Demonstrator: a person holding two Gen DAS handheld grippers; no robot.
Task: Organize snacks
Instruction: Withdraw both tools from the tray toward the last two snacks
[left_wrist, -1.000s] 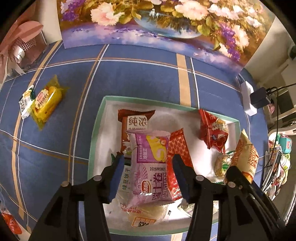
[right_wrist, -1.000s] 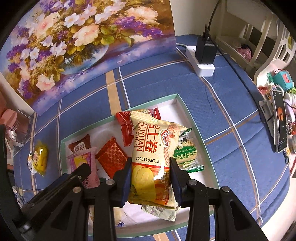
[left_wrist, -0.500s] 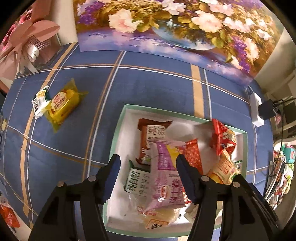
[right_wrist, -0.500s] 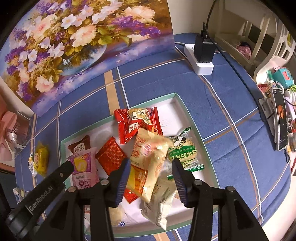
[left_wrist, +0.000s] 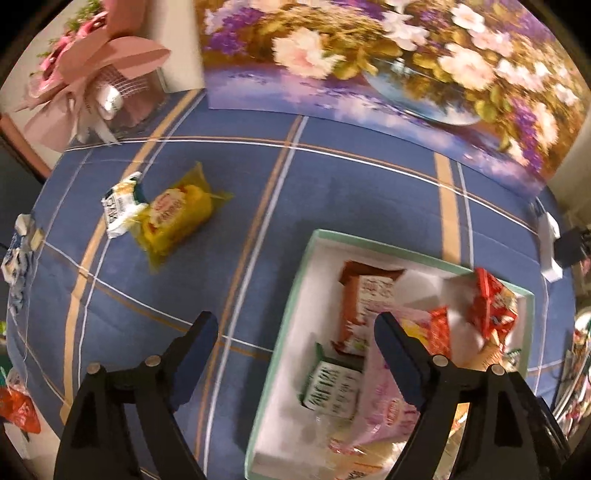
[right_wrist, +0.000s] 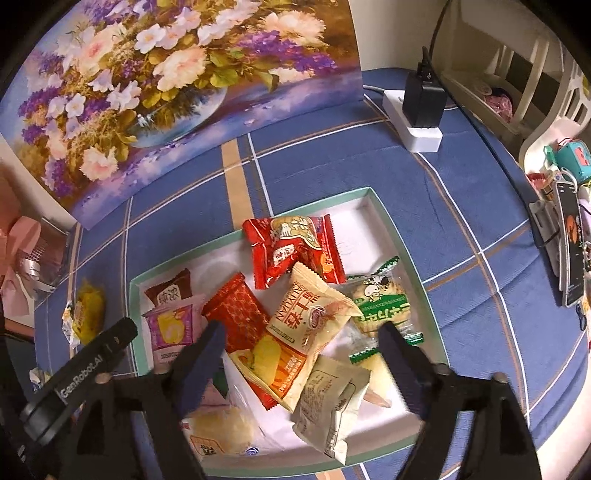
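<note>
A white tray with a green rim (right_wrist: 380, 206) (left_wrist: 295, 295) holds several snack packets, among them a cream and yellow packet (right_wrist: 295, 339), a red packet (right_wrist: 295, 247) and a pink packet (left_wrist: 384, 402). My right gripper (right_wrist: 301, 354) is open and empty above the tray, over the cream packet. My left gripper (left_wrist: 295, 343) is open and empty, straddling the tray's left rim. A yellow snack packet (left_wrist: 175, 218) and a small white packet (left_wrist: 120, 206) lie on the blue cloth, far left of the tray.
A flower painting (right_wrist: 166, 81) stands at the back. A pink ribboned gift box (left_wrist: 96, 74) sits back left. A white power strip with a black charger (right_wrist: 421, 107) lies back right. A phone (right_wrist: 570, 247) and clutter line the right edge. More packets (left_wrist: 18, 406) lie far left.
The right gripper opened and dropped the cream and yellow packet into the tray. The left gripper opened wider, left the pink packet in the tray and swung left toward the loose yellow packet.
</note>
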